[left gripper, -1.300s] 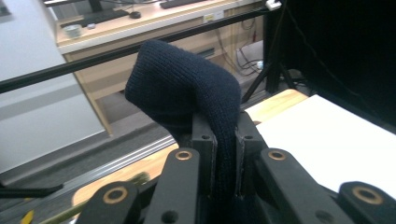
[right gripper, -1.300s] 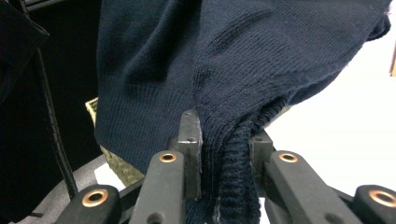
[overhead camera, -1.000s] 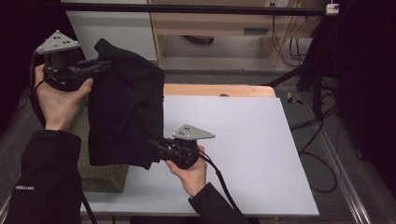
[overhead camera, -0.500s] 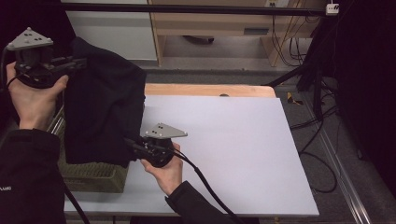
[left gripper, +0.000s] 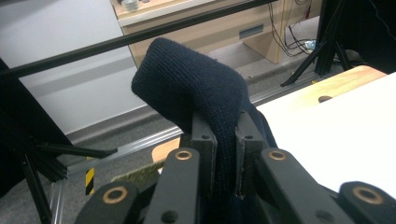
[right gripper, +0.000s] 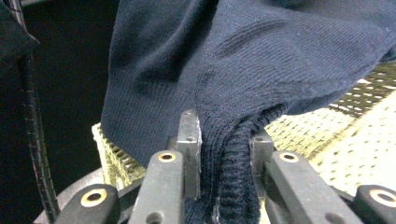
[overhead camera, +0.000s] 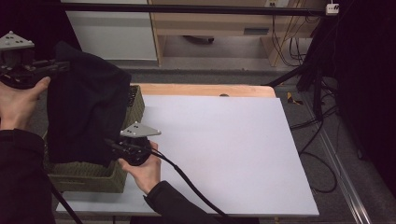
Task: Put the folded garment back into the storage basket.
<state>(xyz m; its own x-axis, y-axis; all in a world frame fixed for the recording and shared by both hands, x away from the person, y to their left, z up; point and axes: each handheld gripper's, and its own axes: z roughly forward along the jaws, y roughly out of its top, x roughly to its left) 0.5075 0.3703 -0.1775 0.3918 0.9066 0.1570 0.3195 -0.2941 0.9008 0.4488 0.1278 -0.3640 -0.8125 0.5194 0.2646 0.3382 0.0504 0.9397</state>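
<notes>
Both grippers and garment have shifted left since a second ago. Dark navy knit garment [overhead camera: 86, 114] hangs as a broad drape over the woven basket [overhead camera: 88, 175] at the white table's [overhead camera: 224, 154] left edge. Basket interior hidden by fabric. Left gripper [overhead camera: 56, 67] held high, clamping a fold; right gripper [overhead camera: 109, 143] low, clamping the ribbed hem.

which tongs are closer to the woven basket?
Right. The right tongs sit just above the woven basket, gripping the navy sweater; the left tongs hold it higher.
</notes>
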